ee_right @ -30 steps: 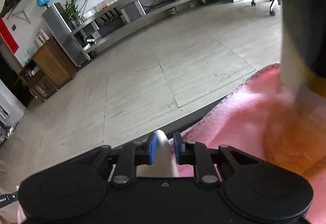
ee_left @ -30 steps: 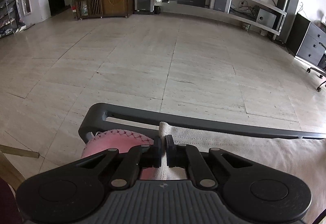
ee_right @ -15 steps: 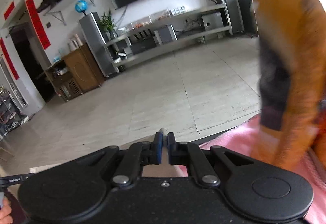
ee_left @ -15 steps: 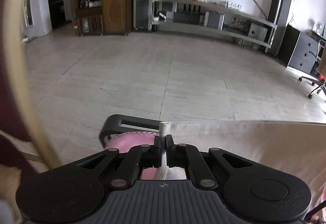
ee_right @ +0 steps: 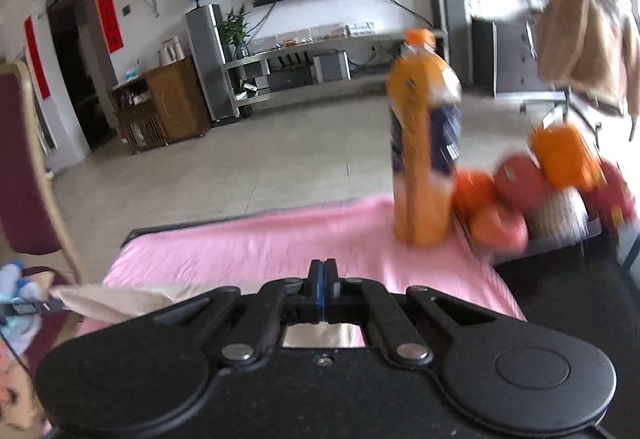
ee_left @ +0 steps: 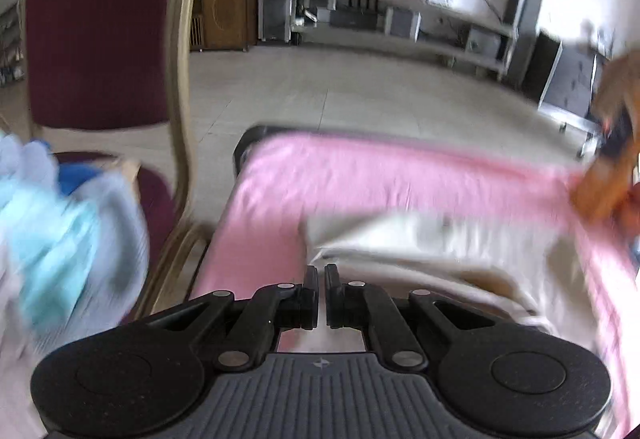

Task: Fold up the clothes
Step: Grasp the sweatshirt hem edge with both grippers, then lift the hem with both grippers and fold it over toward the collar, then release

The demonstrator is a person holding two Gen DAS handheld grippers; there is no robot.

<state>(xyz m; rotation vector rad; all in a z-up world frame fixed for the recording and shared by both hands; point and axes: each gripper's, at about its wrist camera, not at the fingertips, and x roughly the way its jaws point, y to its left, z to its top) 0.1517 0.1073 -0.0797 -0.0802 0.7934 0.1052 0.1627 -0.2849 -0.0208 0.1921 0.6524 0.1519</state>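
A cream garment (ee_left: 440, 243) lies bunched on the pink cloth (ee_left: 360, 175) that covers the table. My left gripper (ee_left: 321, 271) is nearly shut; the cream fabric shows between its jaws at their base, its corner just ahead of the tips. My right gripper (ee_right: 324, 267) has its jaws pressed together, with pale fabric showing under them. The cream garment (ee_right: 116, 299) trails to the left in the right wrist view, over the pink cloth (ee_right: 260, 243). Both views are blurred by motion.
A maroon chair (ee_left: 96, 39) stands left of the table with a pile of blue and white clothes (ee_left: 60, 235) on its seat. An orange drink bottle (ee_right: 420, 159), red fruit (ee_right: 516, 183) and a small orange carton (ee_right: 560, 155) stand at the table's right end.
Both grippers have pulled back and risen, drawing the cream garment from the far table edge toward me. Much more pink cloth now shows ahead. The chair and bottle have come into view.
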